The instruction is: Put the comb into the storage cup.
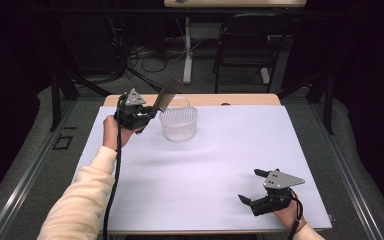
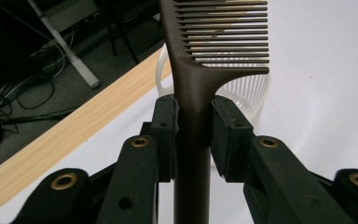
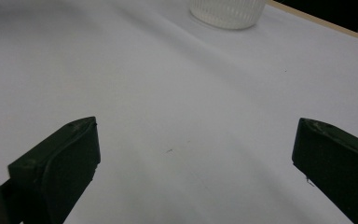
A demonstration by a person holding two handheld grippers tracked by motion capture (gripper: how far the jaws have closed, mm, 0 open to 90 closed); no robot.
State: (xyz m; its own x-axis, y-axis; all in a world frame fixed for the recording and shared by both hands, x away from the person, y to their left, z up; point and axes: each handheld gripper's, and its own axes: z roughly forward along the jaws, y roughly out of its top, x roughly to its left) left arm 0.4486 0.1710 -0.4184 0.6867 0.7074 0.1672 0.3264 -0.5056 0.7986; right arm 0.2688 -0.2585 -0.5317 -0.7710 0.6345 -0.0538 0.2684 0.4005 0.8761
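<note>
White table (image 1: 205, 165) – left gripper (image 1: 147, 116) clamps comb (image 1: 167, 95).

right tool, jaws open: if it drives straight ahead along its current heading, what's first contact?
Probably the bare white table sheet. The right tool is open with nothing between its jaws, and its own view looks down onto the sheet. The clear ribbed basket lies farther along, but depth is hard to judge.

Cream sleeve (image 1: 77, 200), black jaws with brass-ringed screw holes, trailing cables.
</note>
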